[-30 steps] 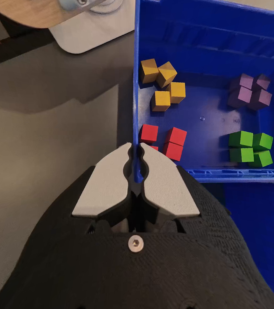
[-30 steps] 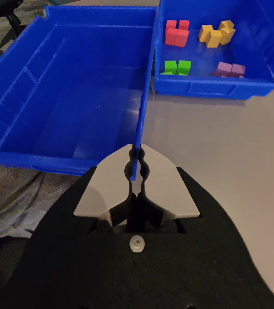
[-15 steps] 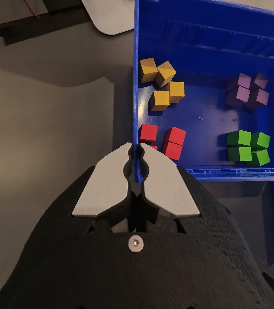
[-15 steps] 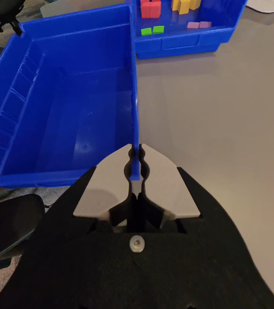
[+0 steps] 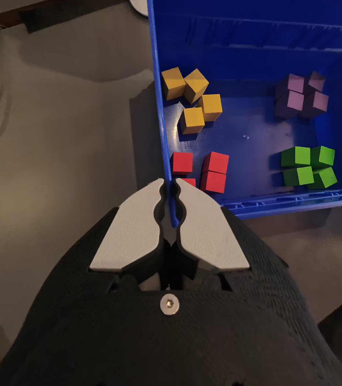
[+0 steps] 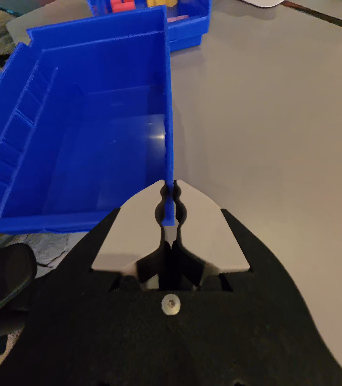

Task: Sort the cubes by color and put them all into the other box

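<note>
My left gripper (image 5: 169, 183) is shut on the left wall of a blue bin (image 5: 159, 104). That bin holds several yellow cubes (image 5: 193, 100), red cubes (image 5: 215, 172), green cubes (image 5: 308, 168) and purple cubes (image 5: 302, 97), grouped by colour. My right gripper (image 6: 170, 184) is shut on the right wall of a second, empty blue bin (image 6: 169, 104), held over the table edge. The bin with cubes shows behind it in the right wrist view (image 6: 186, 31).
The grey table (image 6: 270, 125) stretches to the right of the empty bin. A white rounded object (image 5: 139, 6) lies at the far edge beside the cube bin. A dark chair part (image 6: 3, 269) and floor (image 6: 47, 246) show below the empty bin.
The two bins have moved apart. The empty bin has drawn back toward the table's near edge and is gone from the left wrist view. The cubes have kept their places.
</note>
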### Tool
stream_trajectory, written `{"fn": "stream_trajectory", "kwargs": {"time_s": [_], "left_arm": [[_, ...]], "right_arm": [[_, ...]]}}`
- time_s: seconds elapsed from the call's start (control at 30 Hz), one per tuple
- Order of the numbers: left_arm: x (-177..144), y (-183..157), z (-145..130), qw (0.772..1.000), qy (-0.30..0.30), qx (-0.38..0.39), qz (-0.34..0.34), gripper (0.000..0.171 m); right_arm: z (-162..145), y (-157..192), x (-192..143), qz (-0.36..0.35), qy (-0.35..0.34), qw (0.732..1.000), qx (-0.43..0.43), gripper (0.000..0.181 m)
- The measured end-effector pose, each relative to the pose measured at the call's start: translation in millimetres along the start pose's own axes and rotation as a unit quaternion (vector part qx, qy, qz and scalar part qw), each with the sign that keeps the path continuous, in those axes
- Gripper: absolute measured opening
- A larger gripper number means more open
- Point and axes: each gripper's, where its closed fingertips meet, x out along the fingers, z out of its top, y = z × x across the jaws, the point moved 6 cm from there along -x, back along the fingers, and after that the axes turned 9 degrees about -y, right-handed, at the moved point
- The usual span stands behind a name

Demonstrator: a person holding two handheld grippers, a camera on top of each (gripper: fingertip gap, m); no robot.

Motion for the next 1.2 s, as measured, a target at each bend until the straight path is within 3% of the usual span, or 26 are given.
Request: {"fn": "stream_trajectory", "kwargs": {"time_s": [0.33, 0.47, 0.8, 0.97, 1.2], "left_arm": [[-20, 14, -19, 0.998, -0.027, 0.017, -0.062, 0.006], [-21, 24, -18, 0.992, -0.023, 0.066, -0.101, 0.006], [-14, 46, -4, 0.955, 0.041, 0.198, -0.215, 0.008], [-6, 54, 7, 0.933, 0.062, 0.262, -0.238, 0.008], [17, 57, 30, 0.907, 0.043, 0.337, -0.249, 0.006]], "right_arm": [[-5, -14, -8, -0.12, -0.048, 0.991, 0.031, 0.006], [-6, -8, -8, -0.186, -0.054, 0.98, 0.042, 0.008], [-11, -8, -17, -0.304, -0.076, 0.945, 0.095, 0.009], [-11, -7, -17, -0.357, -0.088, 0.921, 0.125, 0.009], [-3, 18, 5, -0.43, -0.103, 0.887, 0.135, 0.009]]}}
